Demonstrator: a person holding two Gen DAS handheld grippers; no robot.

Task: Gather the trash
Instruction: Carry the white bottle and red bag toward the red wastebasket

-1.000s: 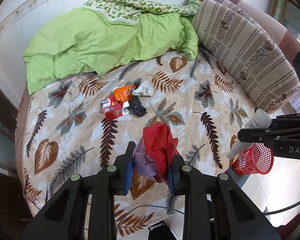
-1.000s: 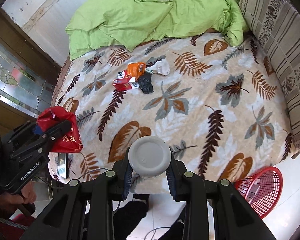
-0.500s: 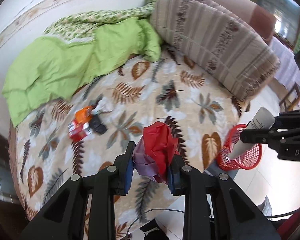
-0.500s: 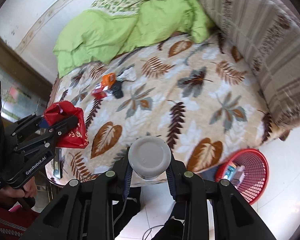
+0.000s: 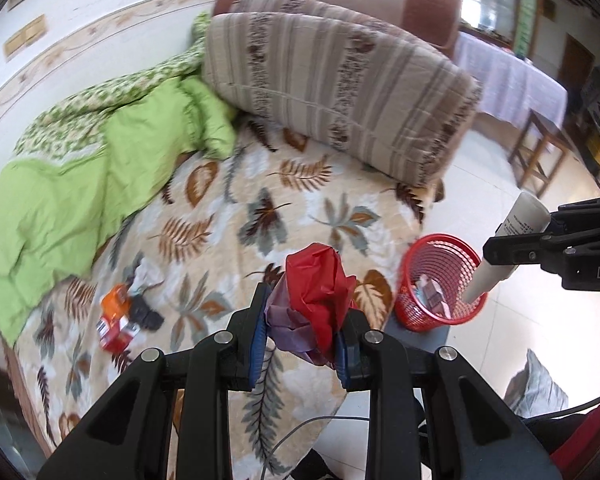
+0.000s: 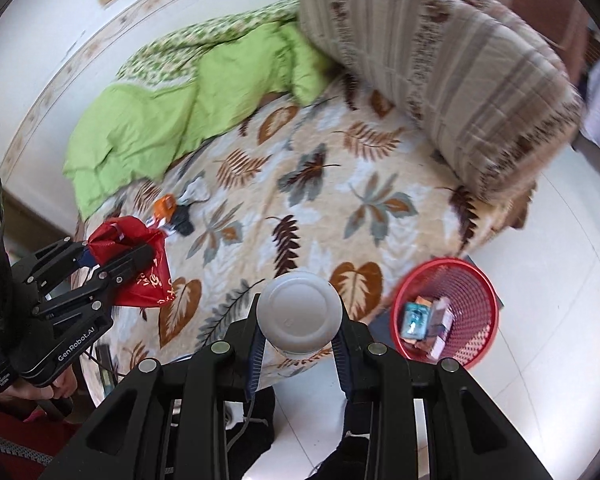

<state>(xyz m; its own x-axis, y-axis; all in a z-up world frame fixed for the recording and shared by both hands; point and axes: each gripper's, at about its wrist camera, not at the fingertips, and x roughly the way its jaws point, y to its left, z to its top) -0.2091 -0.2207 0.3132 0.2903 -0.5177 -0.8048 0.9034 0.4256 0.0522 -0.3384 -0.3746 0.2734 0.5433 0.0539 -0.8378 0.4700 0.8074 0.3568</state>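
My left gripper (image 5: pixel 302 328) is shut on a crumpled red plastic bag (image 5: pixel 320 280) with purple folds, held above the bed's near edge. My right gripper (image 6: pixel 298 340) is shut on a white tube (image 6: pixel 299 314), its round cap facing the camera. In the left wrist view that white tube (image 5: pixel 504 248) hangs just above the red mesh basket (image 5: pixel 438 256) on the floor. The red mesh basket (image 6: pixel 472 280) holds a few small boxes. More trash (image 5: pixel 120 316) lies on the leaf-patterned blanket (image 5: pixel 228 216): an orange wrapper, a red pack, something black and a white scrap.
A green quilt (image 5: pixel 80 184) is bunched at the back of the bed. A large striped cushion (image 5: pixel 340 92) leans at the right end. White tiled floor (image 6: pixel 560 240) surrounds the basket. A table with a cloth and a wooden chair (image 5: pixel 540 148) stand farther off.
Both grippers have swung to the right along the bed, still holding the bag and the tube. The red basket has come closer, and the tube now hangs over its rim.
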